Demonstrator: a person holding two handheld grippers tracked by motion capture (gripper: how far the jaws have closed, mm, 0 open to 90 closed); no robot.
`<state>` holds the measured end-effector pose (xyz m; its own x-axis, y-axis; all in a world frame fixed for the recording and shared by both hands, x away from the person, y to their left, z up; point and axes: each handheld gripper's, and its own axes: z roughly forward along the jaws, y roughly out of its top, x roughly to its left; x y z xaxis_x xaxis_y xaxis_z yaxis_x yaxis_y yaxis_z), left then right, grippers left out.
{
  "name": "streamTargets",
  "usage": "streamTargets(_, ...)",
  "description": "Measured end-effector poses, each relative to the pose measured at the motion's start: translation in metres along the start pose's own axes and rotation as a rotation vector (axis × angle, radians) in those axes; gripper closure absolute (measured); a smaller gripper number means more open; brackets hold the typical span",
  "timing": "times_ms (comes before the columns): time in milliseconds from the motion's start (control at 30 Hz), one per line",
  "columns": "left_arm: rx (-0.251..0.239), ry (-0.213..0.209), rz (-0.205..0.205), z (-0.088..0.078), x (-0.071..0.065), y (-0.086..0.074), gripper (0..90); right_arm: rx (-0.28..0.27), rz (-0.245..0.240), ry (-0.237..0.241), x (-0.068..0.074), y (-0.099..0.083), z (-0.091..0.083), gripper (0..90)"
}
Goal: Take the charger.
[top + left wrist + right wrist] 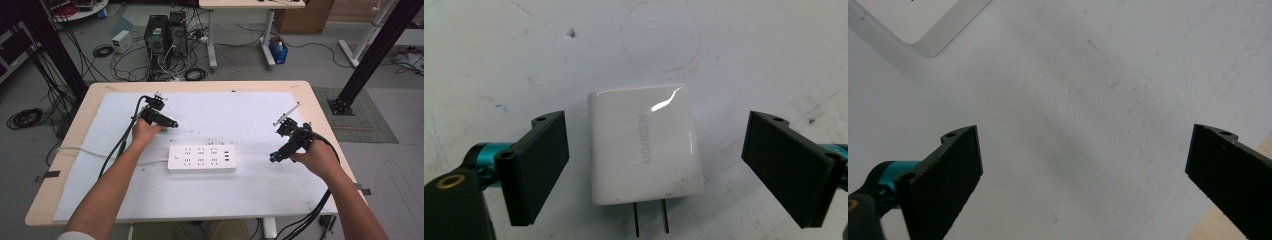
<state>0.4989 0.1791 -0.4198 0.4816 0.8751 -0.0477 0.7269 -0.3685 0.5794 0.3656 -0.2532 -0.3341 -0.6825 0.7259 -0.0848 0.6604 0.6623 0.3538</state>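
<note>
Charger (644, 145) lies flat on the white mat (250, 115) of the worktop (320, 100), directly between the jaws of the left hand-held gripper (654, 165), its two prongs (651, 217) pointing back toward the gripper body and its logo face up. The jaws stand apart on either side of it with a gap at each flank, so the pads do not yet press on it; judged a pre-grasp, jaws straddling the short sides so that closing would pinch the casing squarely and leave the prongs free. In the high view the left hand-held gripper (172, 123) sits just beyond the far left corner of the power strip (202, 158), which likely explains the pickup: the charger looks meant for one of its sockets. Right hand-held gripper (1083, 170) is open, nothing between its jaws, over bare mat; a corner of the power strip (923, 20) shows ahead and to its left, the worktop edge at its lower right. It (274, 157) appears parked beside the strip's right end, perhaps ready to steady it. Hard to make out: in the high view the charger itself is masked by the left hand and gripper; prong tips are cut off at the frame's bottom edge; whether the casing rests fully flat cannot be told.
</note>
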Motion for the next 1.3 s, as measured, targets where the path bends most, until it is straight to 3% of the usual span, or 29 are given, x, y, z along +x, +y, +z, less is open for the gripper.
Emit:
streamTargets(533, 0.034, -0.006, 0.012, 0.0071, 0.0017, -0.0031, 24.3, 0.002, 0.012, -0.003, -0.0029, -0.0027, -0.0012, 1.0)
streamTargets(933, 0.021, 0.018, 0.032, 0.0053, 0.0046, -0.005, 39.1, -0.002, 0.009, -0.003, -0.0043, -0.0027, -0.0004, 1.1)
streamTargets(1300, 0.007, 0.027, 0.052, 0.0047, 0.0045, -0.0068, 42.4, 0.0, 0.009, -0.001, -0.0045, -0.0021, 0.0004, 1.1)
